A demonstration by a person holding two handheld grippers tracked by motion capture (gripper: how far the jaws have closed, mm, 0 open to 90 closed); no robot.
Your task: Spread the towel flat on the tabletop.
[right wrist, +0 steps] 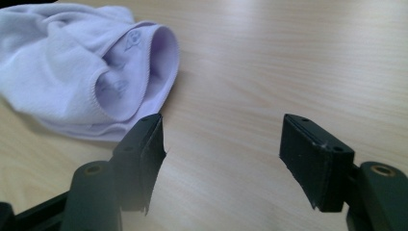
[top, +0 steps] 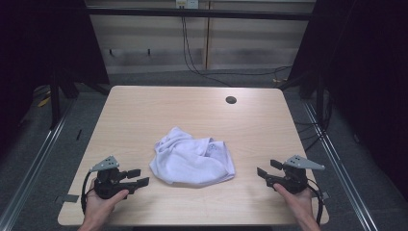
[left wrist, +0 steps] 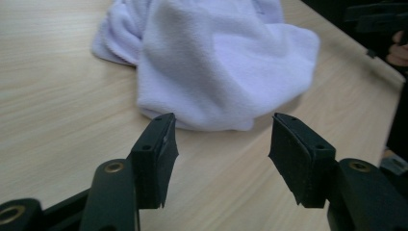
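Dark curtains flank a pale panelled back wall [top: 159, 43], down which black cables [top: 190, 53] hang to the grey floor behind the work area. Filling the middle of the high view is a light wooden table with rounded corners [top: 192, 110], its grain running across, with a small round dark cable hole [top: 231, 100] near the far right edge. Slightly nearer than the table's middle lies a crumpled pale lilac fleece garment [top: 192, 161], bunched into a soft heap; in the right gripper view its hemmed opening faces the camera, with a faint printed mark inside [right wrist: 132, 41]. At the near left corner, the person's left hand [top: 98, 202] holds the left black two-jaw gripper [top: 137, 177], whose jaws stand wide apart with nothing between them, pointing toward the garment and just short of its near-left edge; in the left gripper view the cloth [left wrist: 216, 62] lies just beyond the jaw tips. At the near right, the right hand [top: 298, 199] holds the right black two-jaw gripper [top: 267, 168], also spread wide and empty, aimed at the garment's right side, with bare tabletop between them.
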